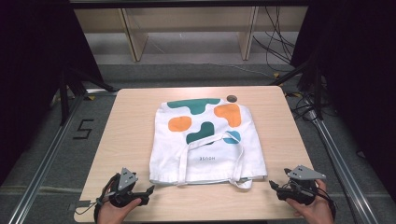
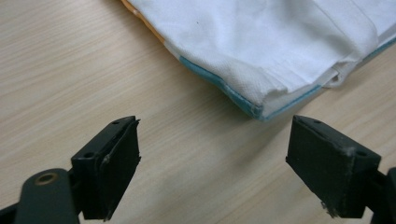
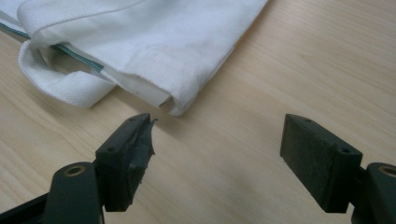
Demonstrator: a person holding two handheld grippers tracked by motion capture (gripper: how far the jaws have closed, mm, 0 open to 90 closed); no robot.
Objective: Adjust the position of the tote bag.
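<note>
White tote bag (image 1: 208,140) flat mid-tabletop (image 1: 130,126), handles toward the person, left gripper (image 1: 150,190) and right gripper (image 1: 273,185) just off its near corners — fingers (image 2: 114,163) spread wide on both, holding nothing, low over the wood.

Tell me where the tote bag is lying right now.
In the high view the tote bag lies flat at the middle of the table, handles toward the person, with the left gripper and the right gripper open just off its two near corners.
</note>
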